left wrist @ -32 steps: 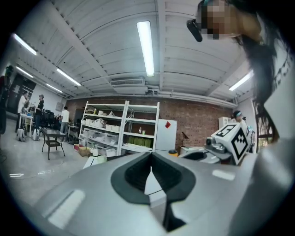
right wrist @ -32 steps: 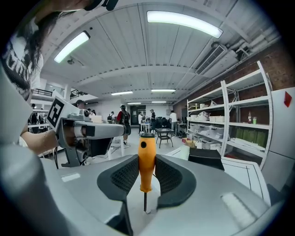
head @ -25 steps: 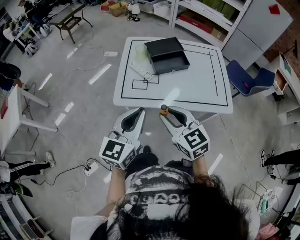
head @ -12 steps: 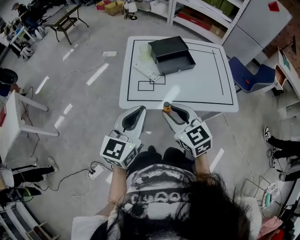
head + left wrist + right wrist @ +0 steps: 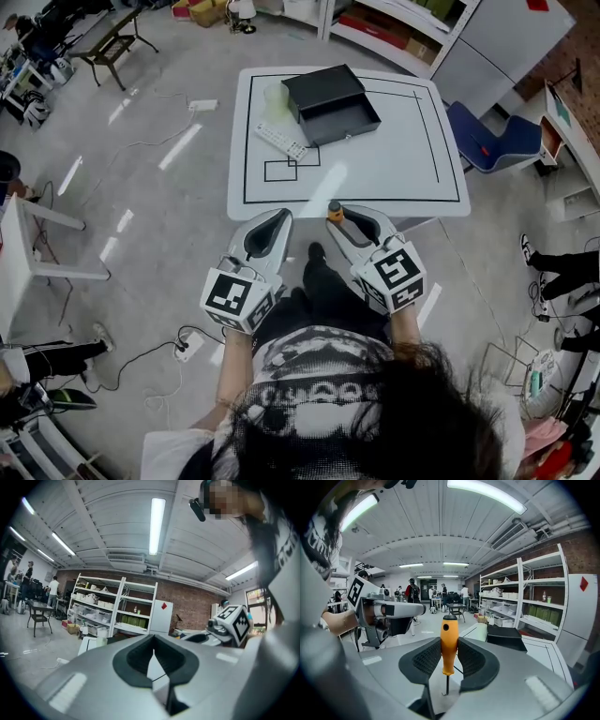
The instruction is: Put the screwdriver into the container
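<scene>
Right gripper (image 5: 443,656) grips the orange screwdriver (image 5: 449,639) upright, left gripper (image 5: 153,660) closed and empty; next comes reaching the black container (image 5: 331,103) across the table (image 5: 398,173).

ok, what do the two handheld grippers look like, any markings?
Both match: the left gripper and right gripper have smooth pale-grey curved shells, dark ribbed pads lining the fingers, and a white cube with black square markers at the rear. No cables show. The person's top is dark with a pale print.

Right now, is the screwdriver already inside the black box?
No, the screwdriver sits clamped in the right gripper, away from the black box.
</scene>
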The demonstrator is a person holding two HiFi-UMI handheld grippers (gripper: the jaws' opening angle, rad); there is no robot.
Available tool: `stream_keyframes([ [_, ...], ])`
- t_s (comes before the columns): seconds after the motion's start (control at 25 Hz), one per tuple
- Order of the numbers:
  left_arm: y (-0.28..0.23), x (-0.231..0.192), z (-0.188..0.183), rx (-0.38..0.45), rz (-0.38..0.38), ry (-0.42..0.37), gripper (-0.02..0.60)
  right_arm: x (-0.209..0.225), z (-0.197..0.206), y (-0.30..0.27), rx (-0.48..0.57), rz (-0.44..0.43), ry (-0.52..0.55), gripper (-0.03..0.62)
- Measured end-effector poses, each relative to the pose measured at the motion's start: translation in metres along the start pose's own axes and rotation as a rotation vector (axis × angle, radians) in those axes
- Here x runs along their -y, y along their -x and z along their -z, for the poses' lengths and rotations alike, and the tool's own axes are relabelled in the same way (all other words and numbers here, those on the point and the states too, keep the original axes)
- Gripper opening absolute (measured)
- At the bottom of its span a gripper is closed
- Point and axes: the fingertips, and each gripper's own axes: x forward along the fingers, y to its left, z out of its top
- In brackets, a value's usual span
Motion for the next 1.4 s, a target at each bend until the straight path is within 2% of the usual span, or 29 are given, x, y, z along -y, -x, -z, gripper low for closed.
stream_keyframes([
  [0.4,-0.049,-0.032,0.004,-0.028,-0.028,-0.003,0.0,0.054,-0.003,-0.042,-0.006,-0.02,0.02,0.115],
  [0.6,-0.091,-0.062,-0.002,-0.038,-0.052,-0.001,0.0,0.099,-0.009,-0.072,-0.017,-0.024,0.015,0.115],
  [0.92,-0.169,-0.086,-0.008,-0.067,-0.045,-0.016,0.0,0.18,-0.011,-0.109,-0.052,0.002,0.046,0.115],
  [1.24,-0.215,-0.093,-0.009,-0.093,-0.041,-0.035,0.0,0.236,-0.002,-0.132,-0.072,0.016,0.076,0.115],
  [1.4,-0.231,-0.095,-0.008,-0.103,-0.041,-0.042,0.0,0.263,-0.001,-0.143,-0.097,0.037,0.14,0.115],
])
